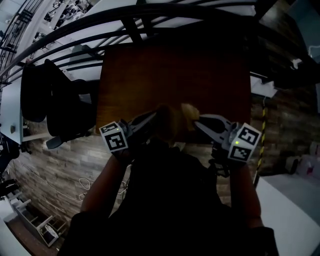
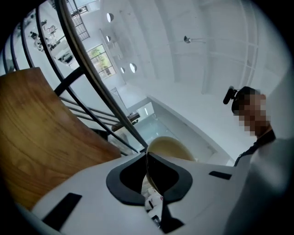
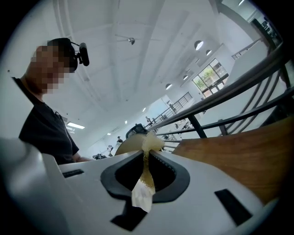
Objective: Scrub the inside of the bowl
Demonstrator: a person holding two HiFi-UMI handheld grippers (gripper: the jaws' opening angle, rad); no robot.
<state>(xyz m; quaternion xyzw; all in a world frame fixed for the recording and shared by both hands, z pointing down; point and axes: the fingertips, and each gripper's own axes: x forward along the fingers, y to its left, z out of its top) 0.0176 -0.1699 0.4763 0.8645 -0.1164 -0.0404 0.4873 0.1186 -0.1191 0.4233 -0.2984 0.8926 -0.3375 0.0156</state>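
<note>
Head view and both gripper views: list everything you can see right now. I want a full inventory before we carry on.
bowl: one, cream, rim clamped in the left gripper, over the table's near edge.
scrubbing cloth: one, white and yellow-brown, pinched in the right gripper, close to the bowl.
table: one, dark brown wood, ahead of the person.
office chairs: seemingly two, black, left of the table.
railing: one, black, beyond the table.
left gripper: one, grey-white, shut on the bowl's rim.
right gripper: one, grey-white, shut on the scrubbing cloth.
forearms: two, bare, bottom of the head view.
</note>
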